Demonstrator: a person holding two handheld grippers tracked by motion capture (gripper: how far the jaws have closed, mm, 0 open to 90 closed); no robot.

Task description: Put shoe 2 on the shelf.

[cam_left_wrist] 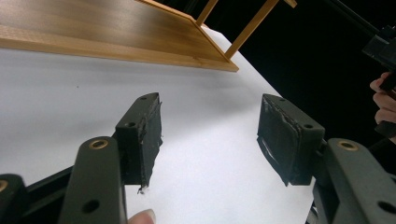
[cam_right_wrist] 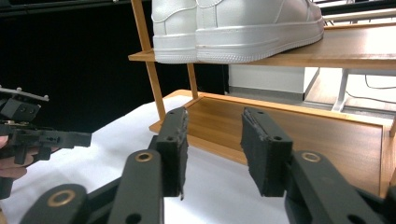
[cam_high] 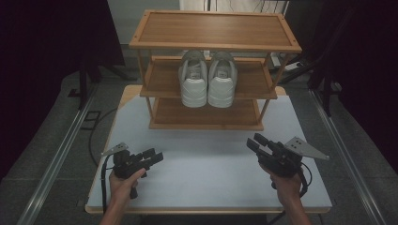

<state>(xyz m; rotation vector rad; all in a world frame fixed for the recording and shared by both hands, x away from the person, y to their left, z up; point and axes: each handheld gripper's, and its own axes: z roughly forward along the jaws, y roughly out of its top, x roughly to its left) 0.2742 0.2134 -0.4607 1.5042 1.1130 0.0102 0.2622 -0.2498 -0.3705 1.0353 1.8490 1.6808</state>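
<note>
Standing side by side on the middle shelf of a three-tier wooden shoe rack (cam_high: 155, 28), a pair of white sneakers (cam_high: 207, 77) shows its heels to the person. In front of the rack, above the white table (cam_high: 206, 183), the left gripper (cam_high: 156, 156) hovers near the rack's left front corner, jaws released and empty. Near the rack's right front corner, the right gripper (cam_high: 253, 142) points at the rack, jaws parted, nothing between them.

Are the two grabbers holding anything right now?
No. The left gripper and right gripper are both open and empty; the white shoes sit untouched on the rack's middle shelf.
</note>
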